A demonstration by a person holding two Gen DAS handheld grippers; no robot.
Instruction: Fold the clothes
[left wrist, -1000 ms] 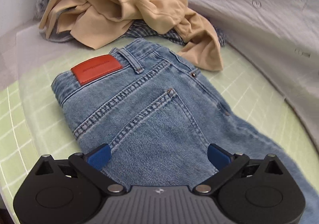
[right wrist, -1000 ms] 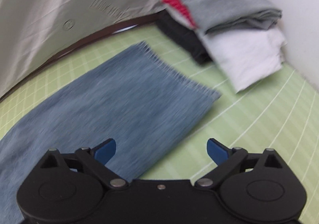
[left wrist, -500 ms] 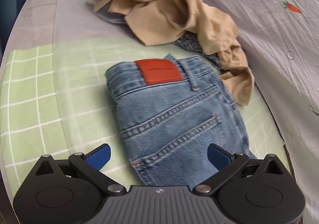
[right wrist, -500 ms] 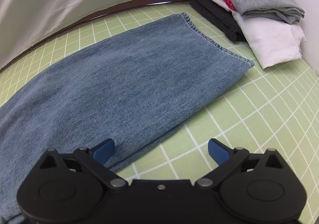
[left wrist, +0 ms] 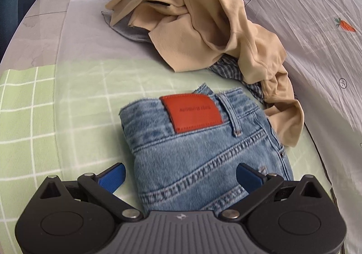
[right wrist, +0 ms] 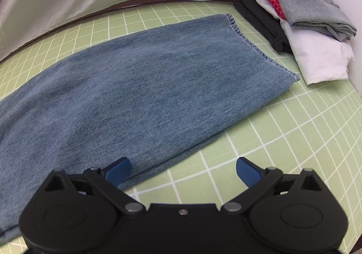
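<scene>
At the bottom of the left wrist view, the left gripper stands wide and holds nothing, its blue pads straddling the waist end of the jeans. That placement looks meant for a grasp at the waistband. The jeans lie flat in the frame's centre on the green grid mat, already doubled leg over leg, red leather patch facing up. Beyond them, in the upper middle, a tan garment lies crumpled over a plaid shirt, apparently waiting their turn.

In the right wrist view, the right gripper is likewise spread wide and empty at the bottom, one pad over the near edge of the jeans leg. The hem sits toward the upper right, probably the end to be carried toward the waist. Farther, in the upper right corner, a stack of folded clothes rests just beside the hem.
</scene>
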